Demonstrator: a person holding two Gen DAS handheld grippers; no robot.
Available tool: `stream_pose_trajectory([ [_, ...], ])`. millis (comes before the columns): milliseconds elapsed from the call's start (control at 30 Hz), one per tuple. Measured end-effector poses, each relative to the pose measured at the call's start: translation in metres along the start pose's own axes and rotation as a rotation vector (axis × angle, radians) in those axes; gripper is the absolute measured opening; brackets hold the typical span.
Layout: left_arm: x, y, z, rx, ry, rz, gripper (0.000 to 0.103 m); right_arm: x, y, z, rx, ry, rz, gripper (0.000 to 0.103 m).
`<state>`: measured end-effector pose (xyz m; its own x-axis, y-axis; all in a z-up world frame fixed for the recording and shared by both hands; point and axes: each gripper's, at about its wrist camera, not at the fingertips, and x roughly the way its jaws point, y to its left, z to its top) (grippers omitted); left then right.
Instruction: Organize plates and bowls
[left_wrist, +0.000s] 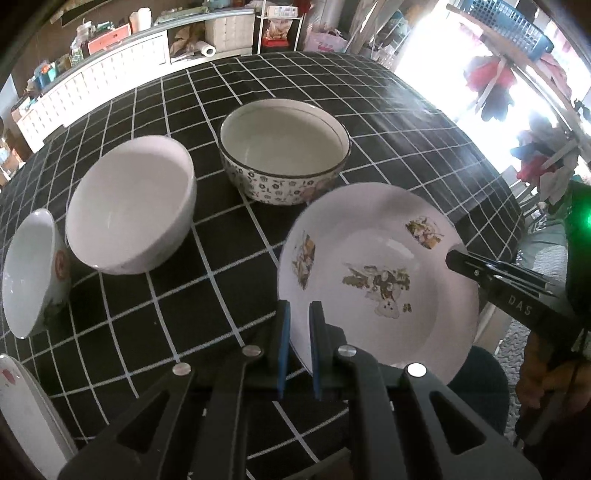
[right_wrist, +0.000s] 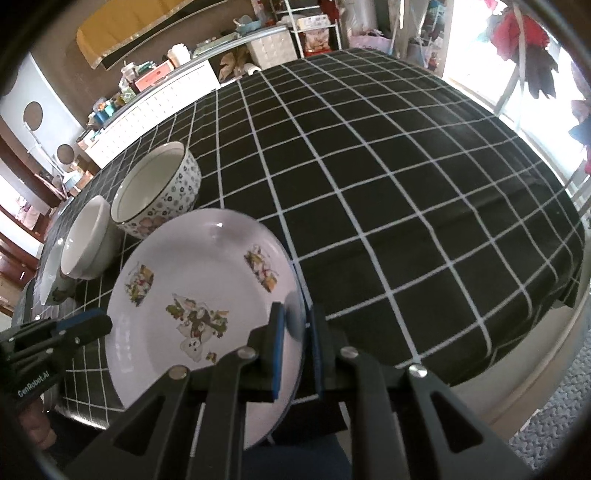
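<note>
A white plate with flower prints (left_wrist: 376, 273) is held above the table's near edge; it also shows in the right wrist view (right_wrist: 195, 295). My left gripper (left_wrist: 300, 314) is shut on its left rim. My right gripper (right_wrist: 295, 317) is shut on its right rim, and shows in the left wrist view (left_wrist: 465, 264). Behind it stand a blue-patterned bowl (left_wrist: 284, 151), a plain white bowl (left_wrist: 129, 203) and a small white bowl with a red mark (left_wrist: 33, 273). The bowls also show in the right wrist view: patterned (right_wrist: 159, 188), plain (right_wrist: 86, 240).
The table wears a black cloth with a white grid (right_wrist: 388, 166). A white plate edge (left_wrist: 22, 406) lies at the near left. Cluttered white shelves (left_wrist: 110, 74) stand behind the table. A window with hanging clothes (left_wrist: 498, 85) is on the right.
</note>
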<state>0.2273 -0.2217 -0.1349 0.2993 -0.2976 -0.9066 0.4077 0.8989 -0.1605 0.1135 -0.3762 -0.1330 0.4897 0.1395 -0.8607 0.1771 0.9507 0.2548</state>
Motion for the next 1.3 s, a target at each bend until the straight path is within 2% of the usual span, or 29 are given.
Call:
stream_pose_trajectory([
  [133,0.002,0.005,-0.002,-0.019,0.012,0.009,0.010,0.001,0.000,0.001,-0.009,0.001,0.003,0.017],
  [200,0.005,0.005,-0.004,-0.012,0.024,-0.003,0.019,0.002,0.001,0.000,-0.014,0.004,0.001,0.017],
  [233,0.007,0.006,-0.004,-0.014,0.033,0.000,0.019,0.003,0.002,0.000,-0.016,0.003,-0.001,0.017],
  [433,0.016,0.007,-0.004,-0.024,0.031,0.006,0.019,0.001,0.006,-0.001,-0.039,-0.005,-0.021,0.017],
  [500,0.016,0.005,-0.006,-0.013,0.026,-0.002,0.012,0.001,0.009,-0.001,-0.051,-0.005,-0.031,0.017],
  [633,0.014,0.006,-0.008,-0.009,0.019,0.027,0.012,0.002,0.019,-0.003,-0.091,-0.002,-0.050,0.017],
  [900,0.004,0.032,-0.025,-0.061,0.010,0.050,0.012,0.003,0.048,-0.014,-0.163,0.026,-0.043,0.017],
  [1300,-0.032,0.102,-0.080,-0.203,0.003,0.105,0.012,0.013,0.122,-0.031,-0.317,0.072,-0.001,0.017],
])
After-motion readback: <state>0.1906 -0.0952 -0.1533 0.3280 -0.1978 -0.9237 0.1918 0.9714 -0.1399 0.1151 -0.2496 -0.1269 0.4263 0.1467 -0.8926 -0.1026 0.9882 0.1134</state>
